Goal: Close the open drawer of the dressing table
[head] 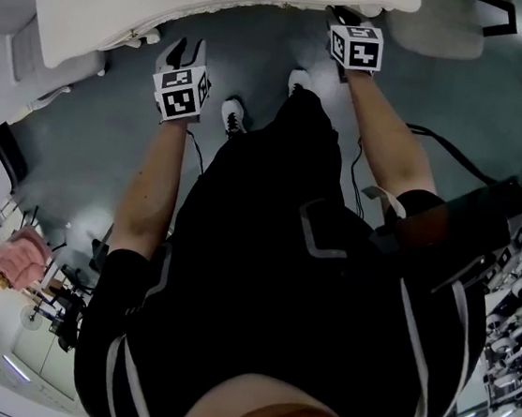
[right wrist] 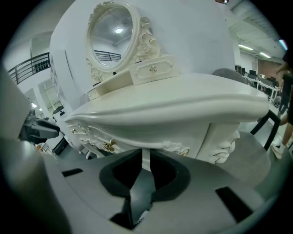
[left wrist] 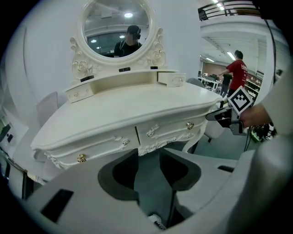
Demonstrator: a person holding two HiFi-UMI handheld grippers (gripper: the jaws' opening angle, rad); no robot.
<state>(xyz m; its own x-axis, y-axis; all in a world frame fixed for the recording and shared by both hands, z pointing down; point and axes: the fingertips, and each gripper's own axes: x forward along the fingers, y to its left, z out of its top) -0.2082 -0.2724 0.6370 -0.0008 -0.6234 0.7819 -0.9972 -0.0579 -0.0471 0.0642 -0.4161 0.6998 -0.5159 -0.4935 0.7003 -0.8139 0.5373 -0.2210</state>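
Above the right gripper — the open drawer.

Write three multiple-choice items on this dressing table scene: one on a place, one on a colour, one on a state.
1. Where is the pulled-out small drawer?
A. On the raised shelf, right of the mirror in the left gripper view
B. Under the tabletop, at the front
C. On a stool

2. What colour are the front drawer knobs?
A. Black
B. Gold
C. Red

3. How do the jaws of the left hand-held gripper stand?
A. Shut on a knob
B. Shut on a cloth
C. Apart, nothing between

Key: 1 A, it juts from the shelf's end; 2 B, they glint gold against the white fronts; 3 C, only floor shows between them.
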